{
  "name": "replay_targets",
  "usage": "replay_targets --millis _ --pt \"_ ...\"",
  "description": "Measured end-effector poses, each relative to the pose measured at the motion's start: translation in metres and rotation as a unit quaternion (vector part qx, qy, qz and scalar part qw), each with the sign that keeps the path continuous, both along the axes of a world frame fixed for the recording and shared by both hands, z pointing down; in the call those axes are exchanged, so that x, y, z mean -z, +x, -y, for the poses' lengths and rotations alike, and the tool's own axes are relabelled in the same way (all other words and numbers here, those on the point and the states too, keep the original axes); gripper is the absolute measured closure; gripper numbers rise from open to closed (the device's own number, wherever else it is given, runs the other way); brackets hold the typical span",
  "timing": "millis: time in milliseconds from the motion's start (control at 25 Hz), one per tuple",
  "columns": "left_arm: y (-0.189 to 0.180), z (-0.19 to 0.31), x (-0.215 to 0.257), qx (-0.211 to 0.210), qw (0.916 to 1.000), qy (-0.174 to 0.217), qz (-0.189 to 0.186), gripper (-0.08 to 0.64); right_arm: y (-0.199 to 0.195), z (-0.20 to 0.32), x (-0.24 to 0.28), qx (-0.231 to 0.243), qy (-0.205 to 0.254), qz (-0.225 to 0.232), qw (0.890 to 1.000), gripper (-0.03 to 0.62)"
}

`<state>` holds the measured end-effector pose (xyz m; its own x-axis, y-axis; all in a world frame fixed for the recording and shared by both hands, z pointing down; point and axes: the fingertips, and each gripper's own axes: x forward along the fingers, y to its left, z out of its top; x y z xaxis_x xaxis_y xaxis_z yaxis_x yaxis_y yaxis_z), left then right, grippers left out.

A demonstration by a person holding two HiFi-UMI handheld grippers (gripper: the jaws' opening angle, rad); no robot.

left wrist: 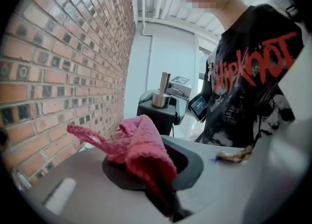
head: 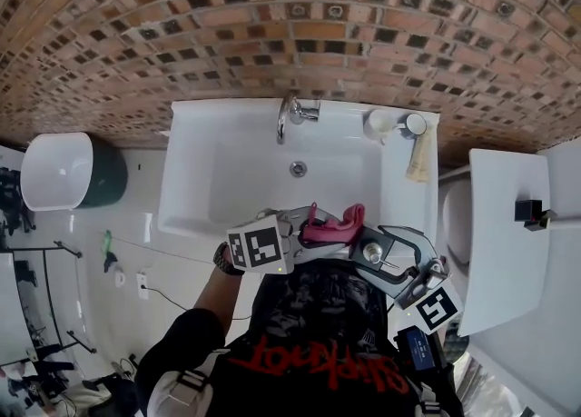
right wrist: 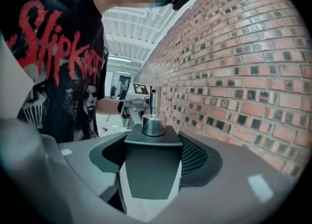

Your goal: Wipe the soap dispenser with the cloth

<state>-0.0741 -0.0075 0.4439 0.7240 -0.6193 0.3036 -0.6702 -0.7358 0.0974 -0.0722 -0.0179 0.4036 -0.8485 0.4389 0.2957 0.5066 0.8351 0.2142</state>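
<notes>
1. Left gripper [head: 310,230]: jaws clenched on a pink cloth [left wrist: 141,150]. The cloth is pinched at its lower folds; the rest bunches up above the pads, and one thin strip trails off towards the brick wall [left wrist: 63,57].
2. Right gripper [head: 379,259]: jaws closed against both sides of the soap dispenser [right wrist: 150,164], grasping its dark square body. The metal pump head stands up above the jaws, spout upright in the right gripper view.
3. Position: both grippers are held in the air in front of the person's chest, at the near edge of the white washbasin [head: 186,193]. The dispenser is clear of the basin rim, carried by the right gripper alone.
4. The grippers face each other. In the head view the free end of the cloth lies just beside the pump head; contact between cloth and dispenser cannot be determined.
5. Surroundings: chrome tap [head: 289,115] at the far side of the basin; person wears a black T-shirt [head: 318,315] with red print.
</notes>
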Motion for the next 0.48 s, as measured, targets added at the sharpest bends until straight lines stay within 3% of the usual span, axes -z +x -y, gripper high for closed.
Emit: replay_targets --millis 80,200,280,400,480 --pt "0.0 -0.001 0.011 0.001 0.9999 0.01 -0.005 0.503 -0.002 0.004 -0.01 -0.01 0.001 -0.008 1.0 0.282" --pt "-0.002 -0.003 0.034 0.001 0.9984 0.032 -0.046 0.503 -0.003 0.01 -0.022 -0.013 0.003 -0.013 1.0 0.284" --pt "-0.006 0.0 0.034 0.008 0.9976 0.028 -0.063 0.503 -0.002 0.011 -0.02 0.002 0.004 -0.009 1.0 0.284" --pt "-0.003 0.013 -0.002 0.021 0.9995 -0.023 -0.005 0.502 0.006 0.012 -0.008 0.028 0.009 -0.012 0.999 0.284" --pt "0.002 0.017 -0.033 0.021 0.9964 -0.069 0.044 0.503 0.012 0.016 -0.002 0.002 -0.039 -0.041 0.998 0.284"
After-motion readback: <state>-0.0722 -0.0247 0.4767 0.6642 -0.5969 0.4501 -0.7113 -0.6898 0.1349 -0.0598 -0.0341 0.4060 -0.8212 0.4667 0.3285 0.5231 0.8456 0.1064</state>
